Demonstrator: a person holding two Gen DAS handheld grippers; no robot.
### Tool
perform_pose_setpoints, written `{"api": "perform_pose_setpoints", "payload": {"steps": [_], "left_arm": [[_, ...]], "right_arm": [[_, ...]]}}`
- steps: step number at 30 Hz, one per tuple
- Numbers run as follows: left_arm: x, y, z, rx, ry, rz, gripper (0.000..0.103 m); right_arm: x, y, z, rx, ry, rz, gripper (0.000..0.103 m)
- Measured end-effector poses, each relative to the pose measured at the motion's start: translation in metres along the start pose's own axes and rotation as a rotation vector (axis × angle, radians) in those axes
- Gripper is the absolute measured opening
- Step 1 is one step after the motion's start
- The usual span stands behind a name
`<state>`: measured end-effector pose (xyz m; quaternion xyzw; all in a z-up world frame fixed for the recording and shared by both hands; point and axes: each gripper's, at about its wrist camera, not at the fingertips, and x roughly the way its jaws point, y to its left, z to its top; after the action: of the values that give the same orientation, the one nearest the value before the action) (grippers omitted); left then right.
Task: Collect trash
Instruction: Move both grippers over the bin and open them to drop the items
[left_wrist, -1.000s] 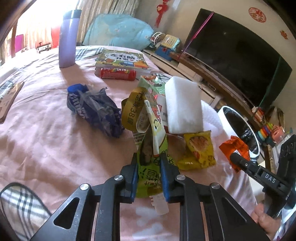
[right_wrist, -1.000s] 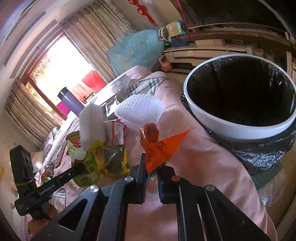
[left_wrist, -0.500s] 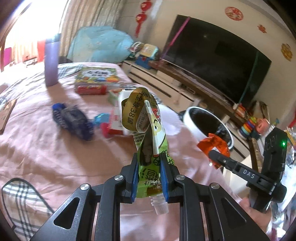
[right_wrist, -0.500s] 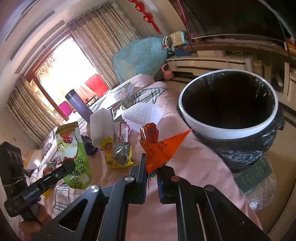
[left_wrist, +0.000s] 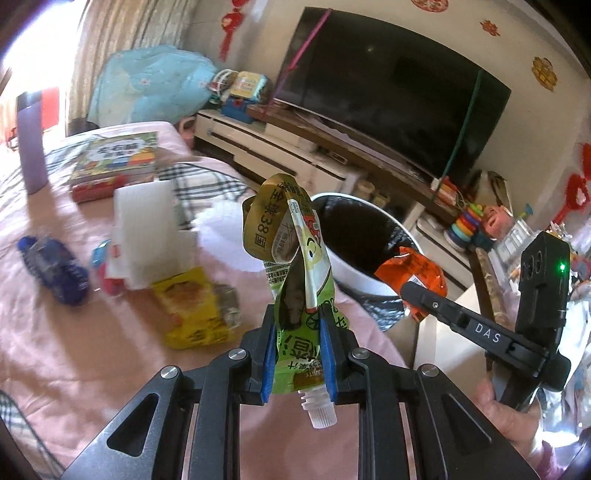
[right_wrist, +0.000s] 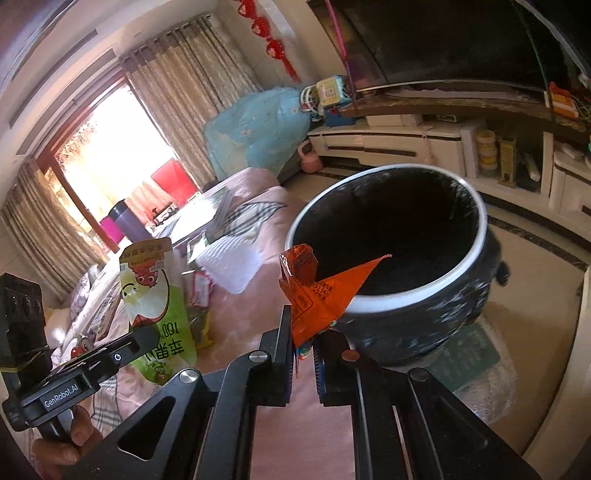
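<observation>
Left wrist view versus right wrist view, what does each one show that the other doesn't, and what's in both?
Only the left wrist view shows the blue crumpled bag and the yellow snack packet lying on the pink bedspread, with the left gripper from behind.

Only the right wrist view shows the bright window with its curtains, and the right gripper from behind.

Both show the green drink pouch clamped in the left gripper, the orange wrapper clamped in the right gripper, the trash bin, the white foam block and the television.
</observation>
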<state>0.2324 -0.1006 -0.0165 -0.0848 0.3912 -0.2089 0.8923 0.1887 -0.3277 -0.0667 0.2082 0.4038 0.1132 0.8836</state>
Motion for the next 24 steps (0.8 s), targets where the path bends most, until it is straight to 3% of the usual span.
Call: {"api": "perform_pose_setpoints", "payload": {"steps": [10,24], "left_arm": [[0.05,-0.016,0.033,0.038,0.04,-0.046,0.02],[0.122,-0.037,0.083,0.056,0.107,-0.07,0.02]], "right_arm": [[0.001,-0.032,0.025,0.009,-0.002,-0.032,0.009],[0.021,-0.06,0.057,-0.011,0.062,-0.053,0.009]]}}
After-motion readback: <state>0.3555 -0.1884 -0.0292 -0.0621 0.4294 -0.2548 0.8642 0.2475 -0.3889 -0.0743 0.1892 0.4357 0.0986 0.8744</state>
